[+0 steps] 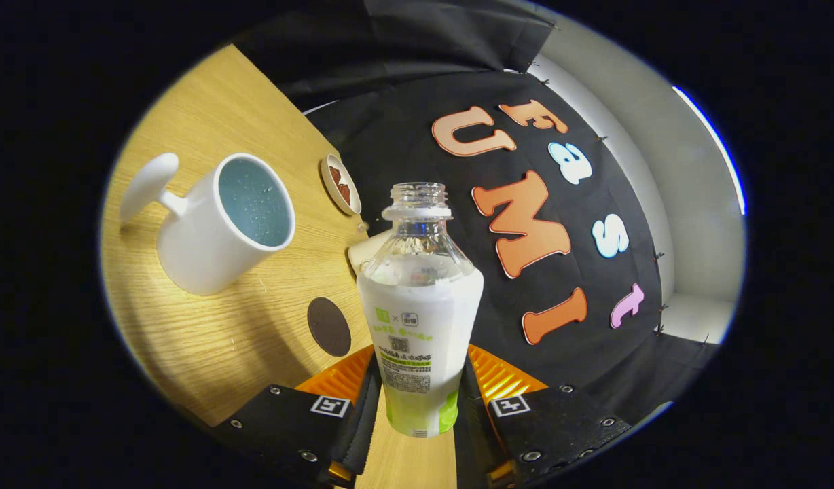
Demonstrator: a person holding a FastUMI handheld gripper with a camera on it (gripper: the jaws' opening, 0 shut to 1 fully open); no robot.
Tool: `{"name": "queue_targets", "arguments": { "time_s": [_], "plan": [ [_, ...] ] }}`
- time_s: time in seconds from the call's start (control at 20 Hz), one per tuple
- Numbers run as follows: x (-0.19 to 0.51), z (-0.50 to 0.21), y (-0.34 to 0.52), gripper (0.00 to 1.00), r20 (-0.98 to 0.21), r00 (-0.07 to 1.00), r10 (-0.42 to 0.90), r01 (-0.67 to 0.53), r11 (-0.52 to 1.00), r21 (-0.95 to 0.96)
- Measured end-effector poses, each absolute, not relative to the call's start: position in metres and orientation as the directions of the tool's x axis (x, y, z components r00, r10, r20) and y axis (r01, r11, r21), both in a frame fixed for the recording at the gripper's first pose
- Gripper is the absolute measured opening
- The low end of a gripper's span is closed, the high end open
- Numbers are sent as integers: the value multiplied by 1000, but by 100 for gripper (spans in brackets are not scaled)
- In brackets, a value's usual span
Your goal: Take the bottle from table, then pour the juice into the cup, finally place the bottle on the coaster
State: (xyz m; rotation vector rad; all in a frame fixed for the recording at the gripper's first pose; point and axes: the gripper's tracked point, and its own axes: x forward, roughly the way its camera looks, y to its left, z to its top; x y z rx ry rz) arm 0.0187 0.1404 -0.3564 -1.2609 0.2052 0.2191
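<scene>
The bottle [419,319] hid most of a pale object [366,250] on the bench [213,339] behind it, and the small dish's [340,184] brown contents were too small to tell.

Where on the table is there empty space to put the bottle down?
Bare wood lies around the dark coaster, between the white cup and the gripper, shut on the bottle. It is crowded beyond the bottle, near the small dish.

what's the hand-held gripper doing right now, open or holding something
hand-held gripper: closed on the bottle, one finger pressing each side of its lower body; the bottle's cap is off.
</scene>
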Motion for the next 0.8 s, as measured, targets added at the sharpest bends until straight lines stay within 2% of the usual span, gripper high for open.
{"name": "queue_targets", "arguments": {
  "time_s": [0.55, 0.8],
  "plan": [
    [29, -355, 151, 61, -195, 974, 114, -195, -17, -981],
    [26, -355, 157, 60, -182, 973, 140, -169, -100, -981]
  ]
}}
